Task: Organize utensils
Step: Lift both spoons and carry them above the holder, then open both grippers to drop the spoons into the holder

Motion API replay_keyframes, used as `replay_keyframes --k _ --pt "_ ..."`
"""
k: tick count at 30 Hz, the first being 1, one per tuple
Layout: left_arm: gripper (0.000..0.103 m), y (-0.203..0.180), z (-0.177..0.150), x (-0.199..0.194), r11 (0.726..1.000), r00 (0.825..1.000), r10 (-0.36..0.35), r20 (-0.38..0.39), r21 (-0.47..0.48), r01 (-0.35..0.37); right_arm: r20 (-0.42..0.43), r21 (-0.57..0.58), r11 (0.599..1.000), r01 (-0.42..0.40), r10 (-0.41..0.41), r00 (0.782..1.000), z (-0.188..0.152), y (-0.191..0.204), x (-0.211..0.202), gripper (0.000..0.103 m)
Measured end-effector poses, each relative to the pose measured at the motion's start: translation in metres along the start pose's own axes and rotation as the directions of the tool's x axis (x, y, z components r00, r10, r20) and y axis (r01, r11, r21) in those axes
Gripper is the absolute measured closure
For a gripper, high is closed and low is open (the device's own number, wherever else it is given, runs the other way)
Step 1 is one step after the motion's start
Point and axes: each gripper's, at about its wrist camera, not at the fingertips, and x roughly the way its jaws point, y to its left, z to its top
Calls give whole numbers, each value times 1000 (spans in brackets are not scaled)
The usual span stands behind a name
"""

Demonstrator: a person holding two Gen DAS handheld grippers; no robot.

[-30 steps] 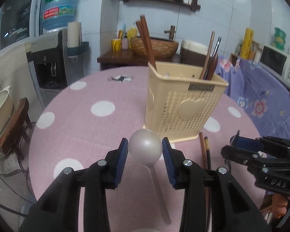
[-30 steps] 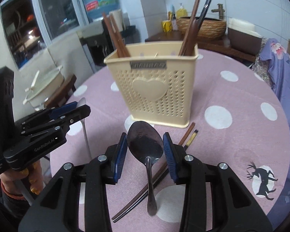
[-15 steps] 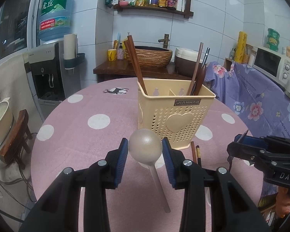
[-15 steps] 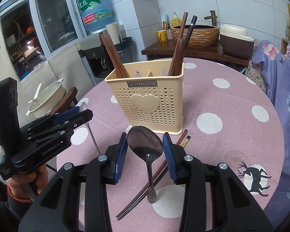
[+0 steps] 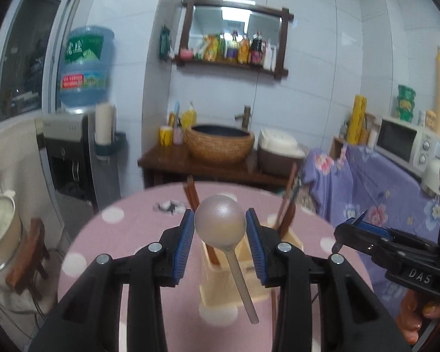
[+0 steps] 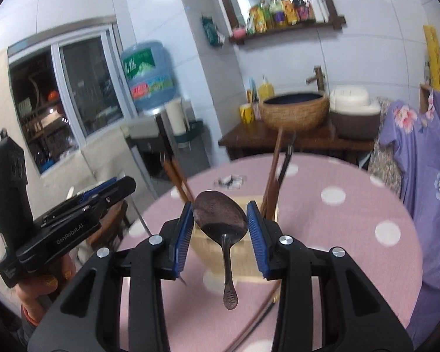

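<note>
My left gripper (image 5: 220,236) is shut on the bowl of a pale silver spoon (image 5: 220,224), whose handle hangs down toward the camera. My right gripper (image 6: 220,228) is shut on the bowl of a dark metal spoon (image 6: 220,218), handle hanging down too. Both spoons are held in the air above the cream plastic utensil holder (image 5: 234,289) (image 6: 237,268), which stands on the pink polka-dot table (image 6: 352,234) and holds brown chopsticks (image 6: 271,182). Each gripper shows at the edge of the other's view: the right gripper (image 5: 337,243) and the left gripper (image 6: 123,186).
A loose pair of chopsticks (image 6: 258,319) lies on the cloth in front of the holder. Behind the table stand a water dispenser (image 5: 70,158), a wooden sideboard with a woven basin (image 5: 220,142), and a microwave (image 5: 404,142) on a purple floral cover.
Both grippers have risen with their spoons and tipped up, so the holder has dropped low in both views. The jaws have kept the same grip.
</note>
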Motion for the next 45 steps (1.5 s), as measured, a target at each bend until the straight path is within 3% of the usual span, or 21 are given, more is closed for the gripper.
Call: replay_keyframes --k 3,9,25,33,40,45 --pt "67 -1 26 7 1000 998 25 57 -18 -24 76 -12 999 40 -39 996 29 5 4 65" --pt "67 -2 45 37 996 993 89 79 -36 -86 116 -14 994 112 -110 987 54 4 30 65" --pt "67 -10 -26 73 992 992 129 -1 12 -129 59 -11 971 238 -237 970 -11 -19 77 65" --pt "67 -7 -50 84 990 989 137 -51 28 -136 32 -6 971 238 -238 971 -36 -27 87 65" --pt "66 -13 -57 82 988 990 135 -36 77 -132 43 -5 971 240 -240 970 -42 -26 87 65" --pt "66 -8 -56 77 992 992 118 -40 50 -116 61 20 970 241 -242 968 -42 -31 82 52"
